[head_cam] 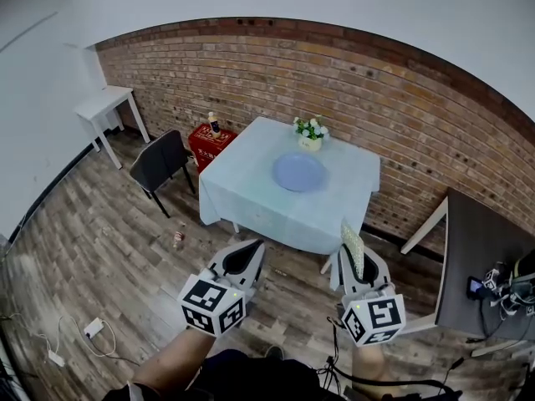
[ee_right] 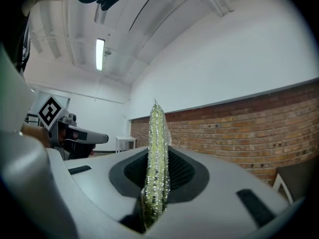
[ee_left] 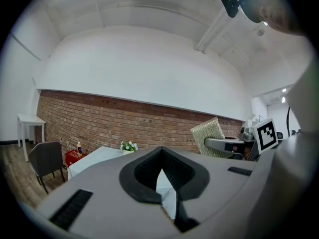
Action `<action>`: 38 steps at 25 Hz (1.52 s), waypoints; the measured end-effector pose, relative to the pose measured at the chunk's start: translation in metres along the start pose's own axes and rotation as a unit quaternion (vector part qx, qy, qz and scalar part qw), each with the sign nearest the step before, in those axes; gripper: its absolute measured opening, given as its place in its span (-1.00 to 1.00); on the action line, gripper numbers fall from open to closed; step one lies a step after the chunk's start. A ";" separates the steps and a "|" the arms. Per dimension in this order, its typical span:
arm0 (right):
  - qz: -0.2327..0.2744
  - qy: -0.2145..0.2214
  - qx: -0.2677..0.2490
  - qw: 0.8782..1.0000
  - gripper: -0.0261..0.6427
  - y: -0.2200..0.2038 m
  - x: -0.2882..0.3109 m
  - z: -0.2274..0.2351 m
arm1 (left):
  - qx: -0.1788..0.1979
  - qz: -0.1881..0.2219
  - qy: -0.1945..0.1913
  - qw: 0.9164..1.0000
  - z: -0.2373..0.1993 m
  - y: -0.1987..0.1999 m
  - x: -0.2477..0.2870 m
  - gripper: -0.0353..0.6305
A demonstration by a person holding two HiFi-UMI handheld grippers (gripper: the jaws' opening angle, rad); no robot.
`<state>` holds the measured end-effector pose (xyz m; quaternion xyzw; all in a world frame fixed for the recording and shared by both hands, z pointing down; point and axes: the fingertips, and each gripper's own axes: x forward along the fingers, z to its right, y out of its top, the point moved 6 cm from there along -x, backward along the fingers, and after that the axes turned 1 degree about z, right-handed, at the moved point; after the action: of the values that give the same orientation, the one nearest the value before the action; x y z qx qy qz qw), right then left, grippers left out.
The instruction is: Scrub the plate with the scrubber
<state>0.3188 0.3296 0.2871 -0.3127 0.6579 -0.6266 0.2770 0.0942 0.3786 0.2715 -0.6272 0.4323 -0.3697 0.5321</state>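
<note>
A round blue plate (head_cam: 299,172) lies in the middle of a table with a pale blue cloth (head_cam: 251,199), some way ahead of both grippers. My right gripper (head_cam: 355,261) is shut on a thin green-yellow glittery scrubber (head_cam: 352,245), which stands on edge between its jaws (ee_right: 157,153) and also shows from the side in the left gripper view (ee_left: 212,136). My left gripper (head_cam: 244,259) is shut with nothing in it (ee_left: 160,156). Both grippers point level toward the table, well short of it, above the wooden floor. The plate is hidden in both gripper views.
A small pot of flowers (head_cam: 310,132) stands on the table behind the plate. A dark chair (head_cam: 160,161) and a red crate with a bottle (head_cam: 209,139) are left of the table. A white side table (head_cam: 104,103) stands by the brick wall. A dark table (head_cam: 481,257) is at the right.
</note>
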 end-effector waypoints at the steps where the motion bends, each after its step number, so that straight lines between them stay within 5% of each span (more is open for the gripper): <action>1: 0.001 0.003 0.003 1.000 -0.73 -0.001 0.002 0.002 | 0.004 -0.002 -0.002 1.000 0.001 0.000 0.003 -0.86; 16: -0.015 0.005 0.000 1.000 -0.73 -0.013 0.053 0.021 | -0.010 0.002 -0.007 1.000 -0.038 -0.009 0.049 -0.86; 38: -0.042 -0.045 0.010 0.998 -0.73 -0.003 0.249 0.050 | -0.041 0.014 -0.035 0.998 -0.224 0.024 0.173 -0.86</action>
<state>0.1949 0.1084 0.2939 -0.3656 0.6248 -0.6293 0.2828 -0.0554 0.1377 0.2846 -0.6551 0.4366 -0.3219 0.5260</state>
